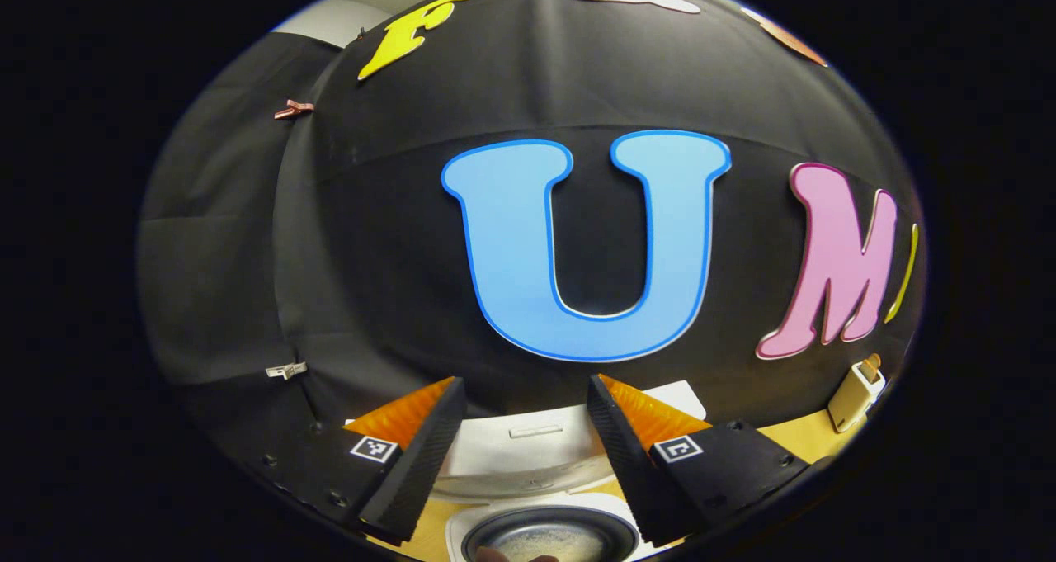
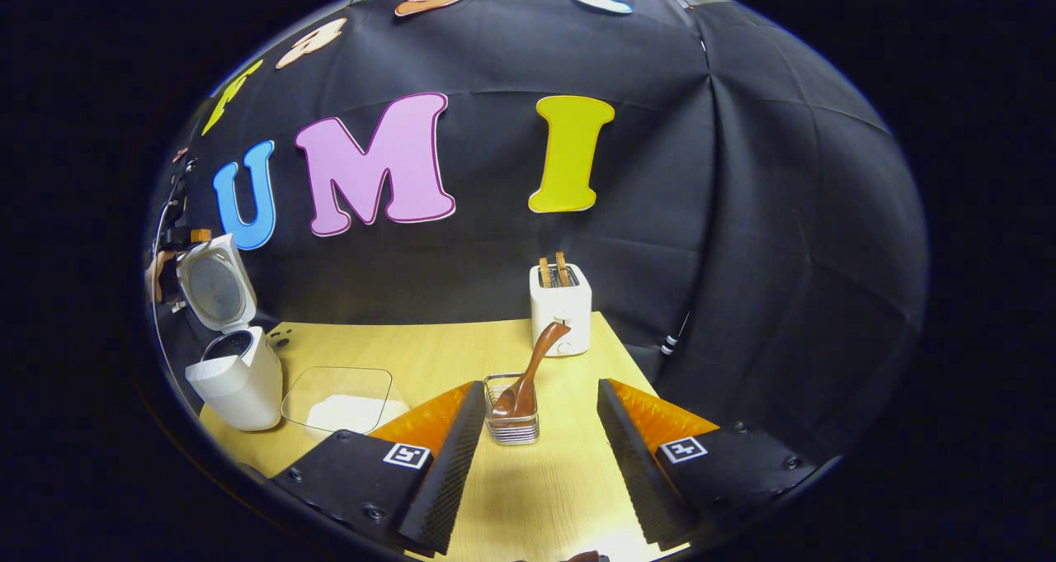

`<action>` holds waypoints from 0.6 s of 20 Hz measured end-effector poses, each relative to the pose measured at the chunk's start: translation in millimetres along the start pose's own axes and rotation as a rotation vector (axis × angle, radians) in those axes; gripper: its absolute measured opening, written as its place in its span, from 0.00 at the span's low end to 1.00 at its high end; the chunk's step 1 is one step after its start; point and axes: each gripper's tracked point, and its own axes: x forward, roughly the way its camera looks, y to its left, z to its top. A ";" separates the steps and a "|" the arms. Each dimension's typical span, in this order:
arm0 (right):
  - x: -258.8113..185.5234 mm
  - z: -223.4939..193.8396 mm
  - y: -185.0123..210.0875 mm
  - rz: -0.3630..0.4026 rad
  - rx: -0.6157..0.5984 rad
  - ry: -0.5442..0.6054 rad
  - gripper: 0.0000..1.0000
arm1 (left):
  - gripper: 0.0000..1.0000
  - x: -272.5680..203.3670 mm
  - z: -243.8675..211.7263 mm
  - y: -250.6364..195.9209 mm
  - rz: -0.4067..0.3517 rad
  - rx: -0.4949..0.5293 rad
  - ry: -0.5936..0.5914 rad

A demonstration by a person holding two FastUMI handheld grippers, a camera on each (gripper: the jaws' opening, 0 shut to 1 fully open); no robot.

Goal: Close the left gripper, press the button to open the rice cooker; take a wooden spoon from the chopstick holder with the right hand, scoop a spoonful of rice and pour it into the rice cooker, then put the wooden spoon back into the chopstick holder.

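Right gripper (image 2: 536, 430) fingers spread wide, holding nothing, flank the clear ribbed chopstick holder (image 2: 511, 417) with its brown wooden spoon (image 2: 532, 364) mid-desk. White rice cooker (image 2: 235, 372), lid up, stands at the desk's left edge. Left gripper (image 1: 524, 438) hangs released above its pot.

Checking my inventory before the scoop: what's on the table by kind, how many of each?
Rice cooker, lid up: 1
Toaster: 1
Wooden spoon: 1
Chopstick holder, with the spoon in it: 1
Clear container of rice: 1
Total: 5
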 end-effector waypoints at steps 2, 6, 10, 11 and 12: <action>3.6 -1.2 -1.2 0.000 0.004 0.000 0.86 | 0.98 -23.8 -12.0 -7.0 -0.007 0.015 0.012; 10.3 -4.0 0.4 0.006 0.028 0.005 0.85 | 0.98 -72.7 -48.8 -21.6 -0.015 0.031 0.077; 13.2 -9.3 2.2 0.021 0.024 0.019 0.85 | 0.98 -109.1 -101.2 -37.1 -0.029 0.070 0.218; 13.4 -11.0 2.2 0.023 0.026 0.022 0.85 | 0.98 -114.4 -110.9 -39.1 -0.032 0.074 0.255; 14.1 -13.2 3.0 0.026 0.030 0.026 0.86 | 0.98 -118.2 -121.9 -40.8 -0.040 0.069 0.298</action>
